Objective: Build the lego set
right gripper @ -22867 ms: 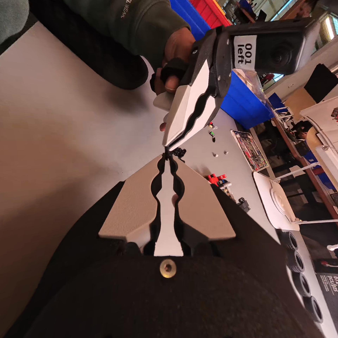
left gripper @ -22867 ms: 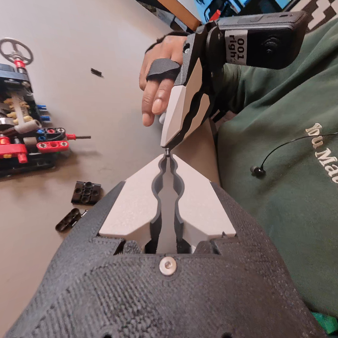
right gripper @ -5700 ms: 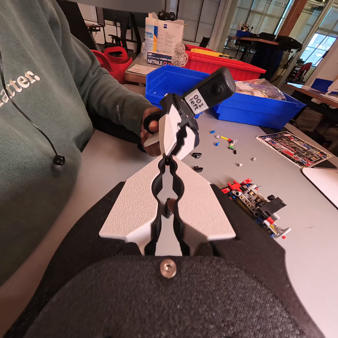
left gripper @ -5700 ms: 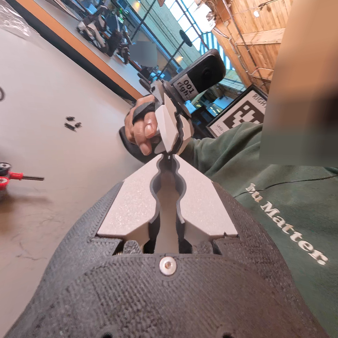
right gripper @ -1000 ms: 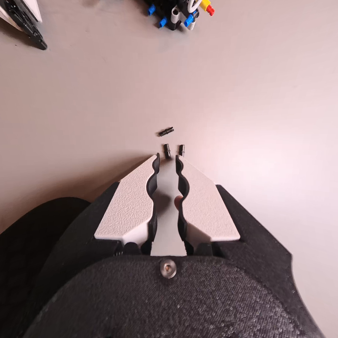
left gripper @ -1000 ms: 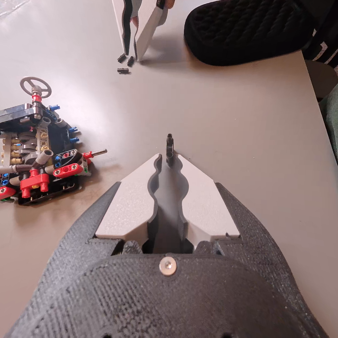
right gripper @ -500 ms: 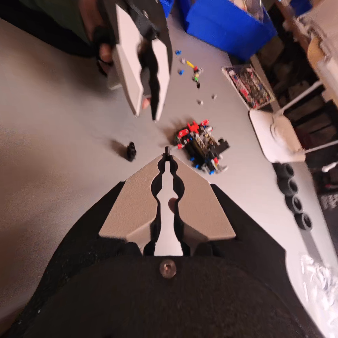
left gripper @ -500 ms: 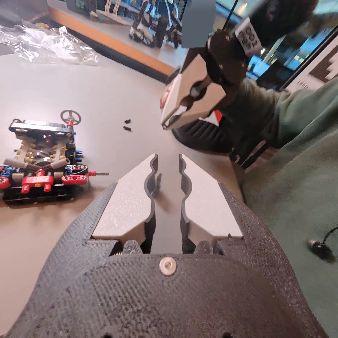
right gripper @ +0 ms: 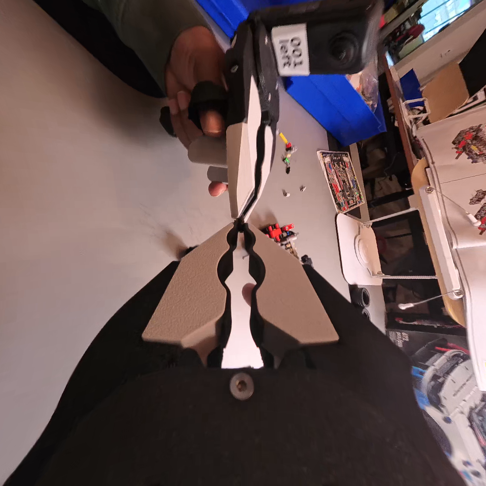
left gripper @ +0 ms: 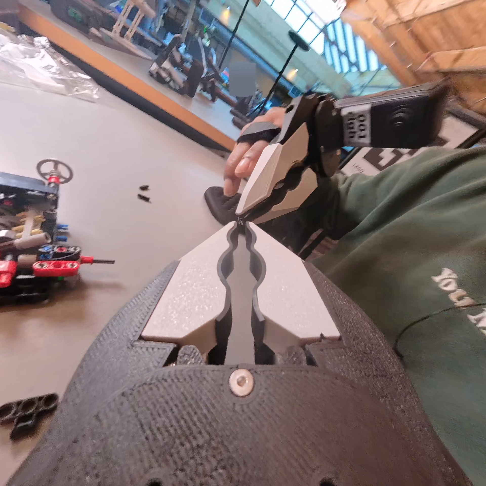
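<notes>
My left gripper (left gripper: 240, 225) and my right gripper (right gripper: 239, 232) meet tip to tip above the table. A small black pin (left gripper: 239, 222) sits between both pairs of tips, and both look shut on it. In the left wrist view the right gripper (left gripper: 242, 216) comes down from the upper right. In the right wrist view the left gripper (right gripper: 238, 217) comes down from above, with the pin (right gripper: 239, 228) at the meeting point. The part-built Lego car chassis (left gripper: 29, 244) stands on the table to the left; it also shows in the right wrist view (right gripper: 282, 236).
Two loose black pins (left gripper: 143, 192) lie on the table beyond the chassis. A black beam piece (left gripper: 23, 413) lies near the front left. Blue bins (right gripper: 336, 105), a booklet (right gripper: 340, 181), loose small parts (right gripper: 288, 155) and tyres (right gripper: 361, 297) are on the far side. The grippers are tip to tip, or close to it. Left tips and right tips are each some 15 cm from the black beam piece (left gripper: 23, 413).
The left gripper was open half a second ago, with its black piece left on the table; now it has shut. The two grippers have come together tip to tip around the pin.
</notes>
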Demonstrator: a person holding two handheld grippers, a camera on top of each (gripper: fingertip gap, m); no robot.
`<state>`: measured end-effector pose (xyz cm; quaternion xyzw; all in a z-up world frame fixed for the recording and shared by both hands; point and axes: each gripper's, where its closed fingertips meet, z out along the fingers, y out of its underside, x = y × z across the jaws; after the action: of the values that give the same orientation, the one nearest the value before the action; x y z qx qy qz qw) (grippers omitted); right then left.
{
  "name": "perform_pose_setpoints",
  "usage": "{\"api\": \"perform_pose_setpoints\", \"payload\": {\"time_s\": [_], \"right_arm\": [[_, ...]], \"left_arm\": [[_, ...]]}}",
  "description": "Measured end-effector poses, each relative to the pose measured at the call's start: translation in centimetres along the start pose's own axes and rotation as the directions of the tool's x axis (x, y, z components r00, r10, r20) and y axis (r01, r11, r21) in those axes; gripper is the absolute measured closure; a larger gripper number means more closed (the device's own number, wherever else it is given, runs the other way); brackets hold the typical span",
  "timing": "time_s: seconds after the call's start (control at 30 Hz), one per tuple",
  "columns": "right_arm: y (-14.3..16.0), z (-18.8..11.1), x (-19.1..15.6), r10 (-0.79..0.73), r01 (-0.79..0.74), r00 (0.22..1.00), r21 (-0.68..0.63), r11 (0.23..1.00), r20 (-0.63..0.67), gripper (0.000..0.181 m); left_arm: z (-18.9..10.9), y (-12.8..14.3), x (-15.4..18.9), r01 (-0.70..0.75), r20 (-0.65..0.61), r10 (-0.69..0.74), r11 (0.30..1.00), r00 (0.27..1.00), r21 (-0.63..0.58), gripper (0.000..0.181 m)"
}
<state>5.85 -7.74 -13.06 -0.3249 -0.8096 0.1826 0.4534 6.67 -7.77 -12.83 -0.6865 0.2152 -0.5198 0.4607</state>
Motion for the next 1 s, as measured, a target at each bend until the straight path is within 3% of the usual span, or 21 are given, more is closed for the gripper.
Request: {"api": "perform_pose_setpoints", "payload": {"time_s": [0.13,0.27,0.53,1.0], "right_arm": [[-2.1,-1.5,0.8,0.180,-0.185,0.983,0.203,0.962,0.043,0.173],[-2.9,-2.1,0.9,0.261,-0.280,0.960,0.295,0.914,0.101,0.164],[-3.0,-1.5,0.6,0.256,-0.280,0.960,0.312,0.908,0.115,0.177],[-3.4,-1.7,0.6,0.247,-0.278,0.960,0.333,0.901,0.133,0.175]], "left_arm": [[-0.6,-1.4,1.7,0.039,-0.128,-0.028,0.996,0.991,0.086,0.179],[-0.7,-1.6,2.3,0.033,-0.166,-0.016,0.994,0.986,0.101,0.179],[-0.6,-1.5,2.6,0.041,-0.190,-0.022,0.994,0.981,0.097,0.179],[-0.8,-1.7,3.0,0.067,-0.226,-0.042,0.992,0.973,0.104,0.179]]}}
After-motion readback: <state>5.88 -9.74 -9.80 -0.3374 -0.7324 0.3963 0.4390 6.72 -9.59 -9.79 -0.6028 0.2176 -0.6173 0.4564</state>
